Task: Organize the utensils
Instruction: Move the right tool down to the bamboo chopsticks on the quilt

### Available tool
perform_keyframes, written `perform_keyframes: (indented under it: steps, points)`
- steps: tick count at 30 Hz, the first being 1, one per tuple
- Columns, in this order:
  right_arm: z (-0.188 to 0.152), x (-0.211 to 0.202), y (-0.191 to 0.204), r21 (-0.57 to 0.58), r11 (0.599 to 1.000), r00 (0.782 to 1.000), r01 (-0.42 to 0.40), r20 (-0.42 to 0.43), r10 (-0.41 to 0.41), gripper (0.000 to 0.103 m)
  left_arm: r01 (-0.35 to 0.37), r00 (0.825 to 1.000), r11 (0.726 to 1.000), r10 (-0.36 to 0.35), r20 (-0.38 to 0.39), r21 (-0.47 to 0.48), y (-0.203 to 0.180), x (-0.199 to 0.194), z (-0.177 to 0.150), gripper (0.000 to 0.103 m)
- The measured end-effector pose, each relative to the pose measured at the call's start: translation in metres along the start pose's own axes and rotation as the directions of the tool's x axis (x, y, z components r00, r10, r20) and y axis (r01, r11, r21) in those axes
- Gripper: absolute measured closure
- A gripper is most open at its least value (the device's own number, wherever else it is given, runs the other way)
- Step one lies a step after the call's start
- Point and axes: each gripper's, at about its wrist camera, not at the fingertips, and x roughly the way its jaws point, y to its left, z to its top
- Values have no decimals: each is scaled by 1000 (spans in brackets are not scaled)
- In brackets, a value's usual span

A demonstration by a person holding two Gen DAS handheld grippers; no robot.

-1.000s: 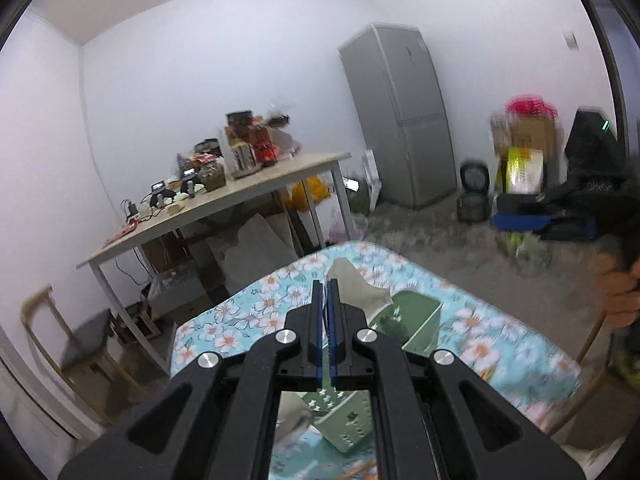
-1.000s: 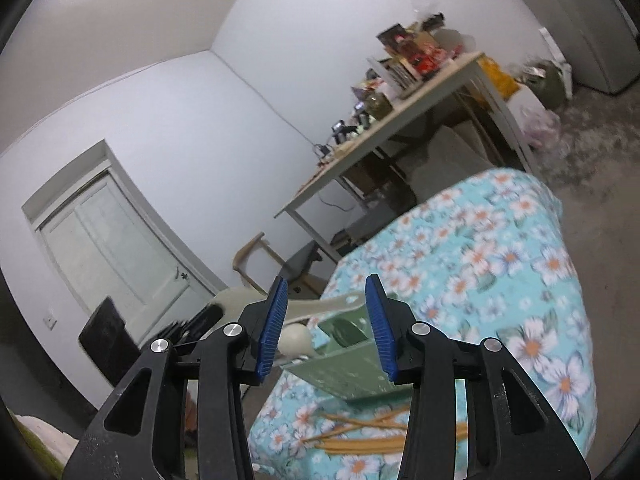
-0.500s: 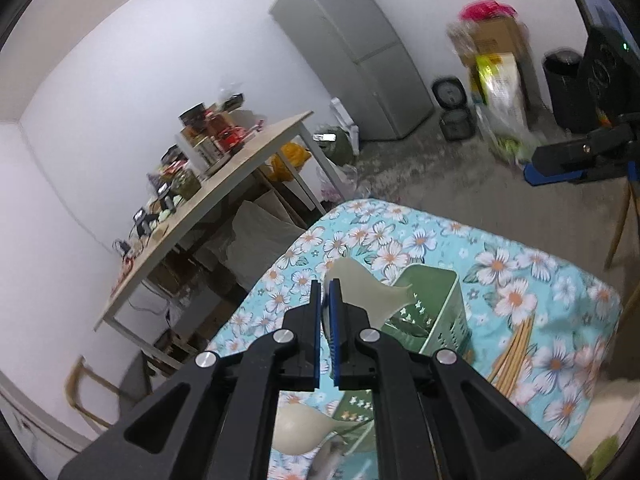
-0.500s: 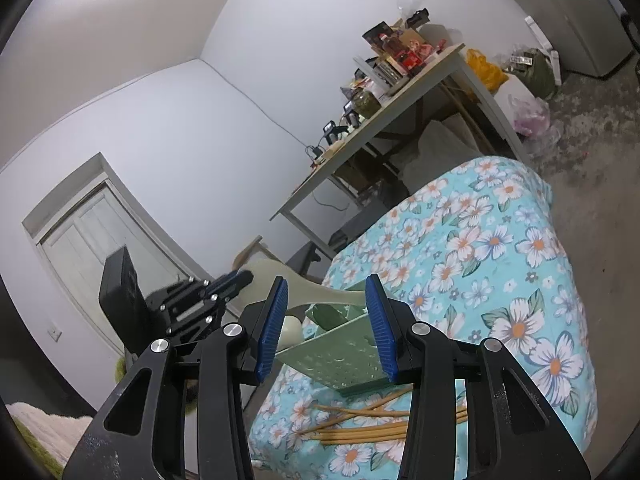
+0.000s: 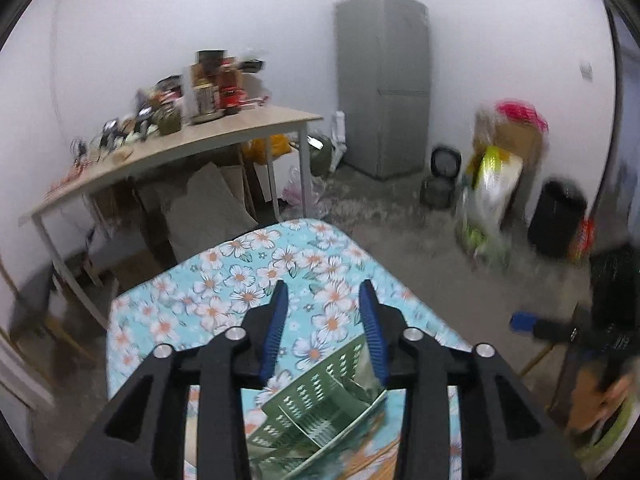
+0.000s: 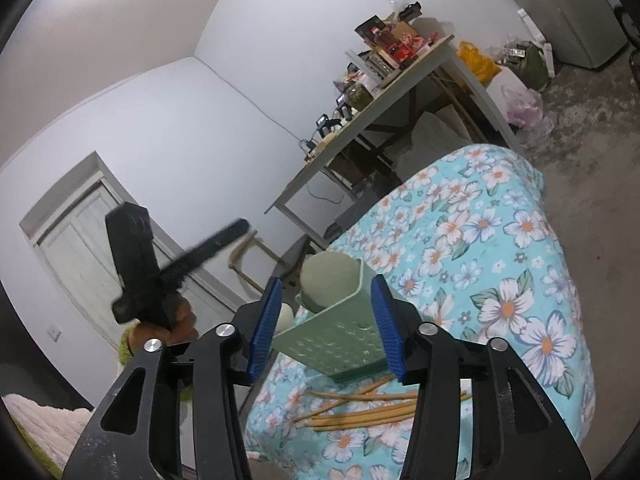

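My left gripper was pinched shut on the pale ladle a second ago; now its jaws are opening with nothing between them, and it has drawn back above the green perforated utensil basket. The ladle sits in that basket, bowl up, so I judge that piece sorted. My right gripper is opening too, its pads either side of the basket, apparently clear of it. The wooden chopsticks still lie loose on the flowered surface, likely next.
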Motion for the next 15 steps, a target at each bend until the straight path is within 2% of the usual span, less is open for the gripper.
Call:
perform_keyframes:
  steps: [2,5,10,13,15]
  points:
    - [-3,1,1,-10,1000,1000,24,-6,-24,51,-3,1000,998,5,27,-56,9,-13,-3,58]
    - [-9,4,2,-23,998,998,59,-24,-60,43,-15,998,996,20,56,-93,16,-33,-12,50]
    - [-25,15,10,-73,989,988,130,-74,-135,33,-12,996,985,28,88,-174,26,-69,-47,40]
    - [-39,25,18,-134,973,972,189,-117,-205,27,-11,994,973,35,100,-231,34,-86,-73,36]
    - [-52,35,22,-184,954,953,236,-150,-265,24,-8,995,965,34,98,-261,39,-93,-90,34]
